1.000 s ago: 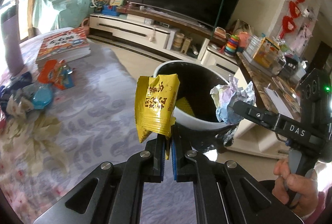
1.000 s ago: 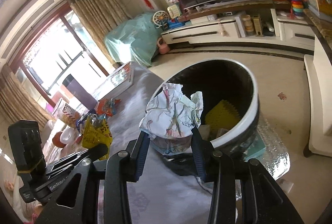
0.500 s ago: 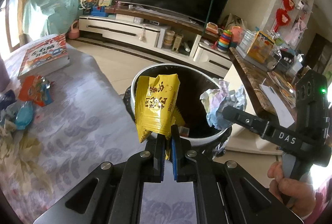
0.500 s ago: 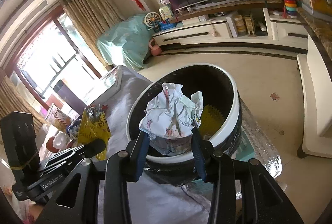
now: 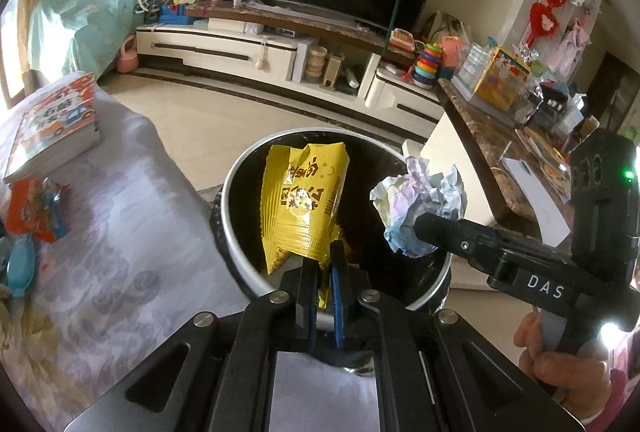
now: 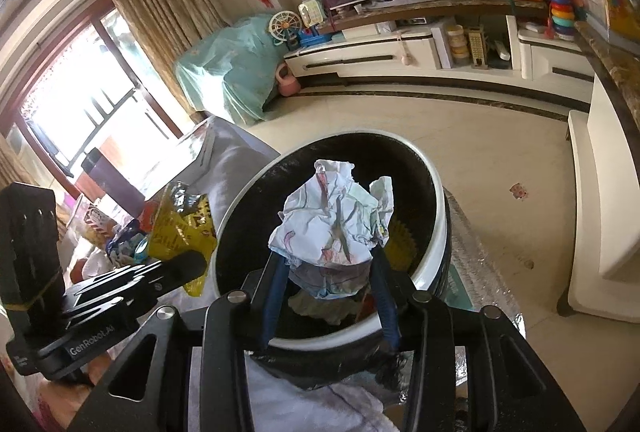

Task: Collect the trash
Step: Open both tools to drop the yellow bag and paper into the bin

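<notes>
Claws hold one wrapper, one paper ball

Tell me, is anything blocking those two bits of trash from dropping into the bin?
Nothing visible. The yellow wrapper in the left tongs and the crumpled paper in the right tongs both hang over the open trash bin, which has no lid.

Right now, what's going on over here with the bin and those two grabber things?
A person is clearing trash with two handheld grippers. The left gripper pinches a yellow snack wrapper and the right gripper clamps a crumpled paper ball. Both hang over the open trash bin, not yet dropped. More wrappers lie on the cloth-covered table.
</notes>
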Tool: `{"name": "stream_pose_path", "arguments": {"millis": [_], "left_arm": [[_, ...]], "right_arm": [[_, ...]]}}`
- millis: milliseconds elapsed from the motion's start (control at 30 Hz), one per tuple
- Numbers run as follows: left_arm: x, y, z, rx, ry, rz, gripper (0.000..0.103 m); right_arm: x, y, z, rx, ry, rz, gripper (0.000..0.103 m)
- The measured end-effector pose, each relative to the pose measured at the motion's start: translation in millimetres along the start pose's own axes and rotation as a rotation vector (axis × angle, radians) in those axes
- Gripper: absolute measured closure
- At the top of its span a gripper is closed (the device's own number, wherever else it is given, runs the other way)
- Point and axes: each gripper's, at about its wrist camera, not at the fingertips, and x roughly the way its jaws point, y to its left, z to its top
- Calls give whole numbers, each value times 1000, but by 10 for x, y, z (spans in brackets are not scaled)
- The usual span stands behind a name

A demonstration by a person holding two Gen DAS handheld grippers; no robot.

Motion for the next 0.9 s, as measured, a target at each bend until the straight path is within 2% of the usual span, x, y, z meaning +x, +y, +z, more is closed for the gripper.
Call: {"name": "stream_pose_path", "arguments": {"millis": [233, 300, 367, 467, 567, 700, 900], "left_arm": [[154, -52, 150, 25, 11, 13, 95], [189, -51, 180, 21, 20, 13, 86], [211, -53, 210, 17, 17, 14, 71], [205, -68, 202, 22, 10, 31, 67], [156, -52, 128, 12, 4, 34, 59], [62, -20, 5, -18, -13, 30, 55], [-216, 152, -323, -85, -58, 53, 48]], "right_arm": [[53, -39, 85, 4, 10, -4, 60], [62, -43, 106, 5, 8, -7, 59], [66, -50, 118, 6, 9, -12, 51], [65, -62, 139, 15, 3, -10, 39], [39, -74, 141, 19, -8, -17, 36], [-13, -73, 103, 32, -24, -10, 34], [-95, 15, -12, 47, -52, 11, 22]]}}
